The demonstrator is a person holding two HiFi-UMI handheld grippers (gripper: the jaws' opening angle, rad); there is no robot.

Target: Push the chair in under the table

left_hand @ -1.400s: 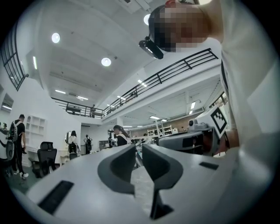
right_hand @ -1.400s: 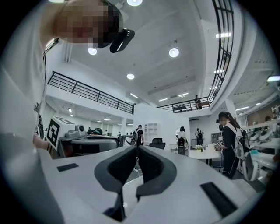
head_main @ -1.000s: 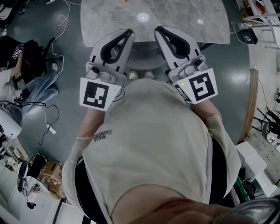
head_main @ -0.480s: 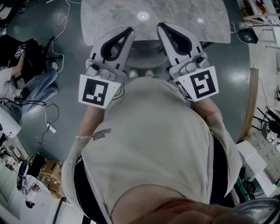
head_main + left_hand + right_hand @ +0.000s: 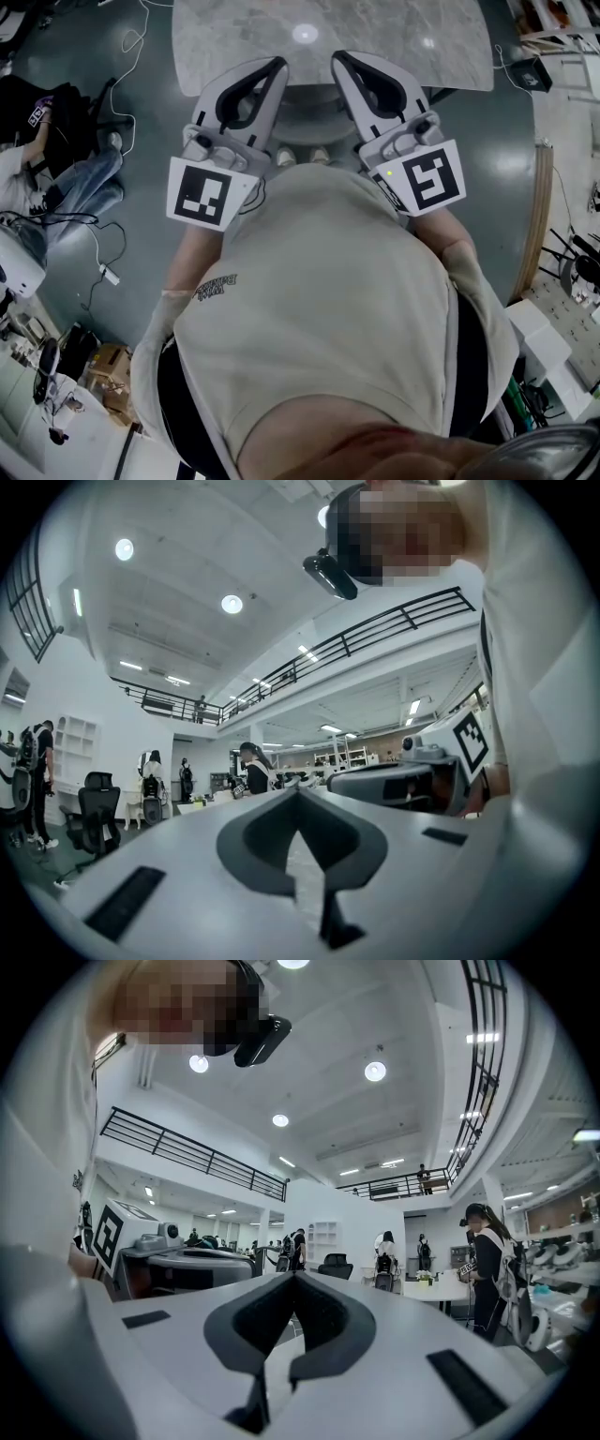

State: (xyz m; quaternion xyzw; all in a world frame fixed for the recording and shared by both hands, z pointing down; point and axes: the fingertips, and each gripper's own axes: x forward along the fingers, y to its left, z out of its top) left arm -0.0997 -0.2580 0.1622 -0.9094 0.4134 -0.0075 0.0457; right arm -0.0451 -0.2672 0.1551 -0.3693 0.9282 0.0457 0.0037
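**Head view.** The table (image 5: 328, 37), with a grey marble top, lies at the top of the picture. Just under its near edge, between the two grippers, is a grey rounded shape that looks like the chair (image 5: 312, 124). Most of it is tucked beneath the top. The left gripper (image 5: 277, 66) and the right gripper (image 5: 337, 60) are held side by side in front of the person's chest. Their tips point at the table's near edge, and I cannot tell whether either touches the chair. A cardboard box (image 5: 111, 367) sits on the floor at lower left; what is in it cannot be made out.

**Left gripper view.** The left gripper (image 5: 298, 792) has its jaws closed tip to tip, with nothing between them. The right gripper (image 5: 398, 782) shows beside it, at the right. Far off, an office chair (image 5: 94, 810) stands in a large hall.

**Right gripper view.** The right gripper (image 5: 295, 1277) is likewise closed tip to tip and holds nothing. The left gripper (image 5: 178, 1262) shows at the left.

**Against the earlier head views.** Almost nothing differs. Both grippers stay where they were, and the table and chair lie as before.
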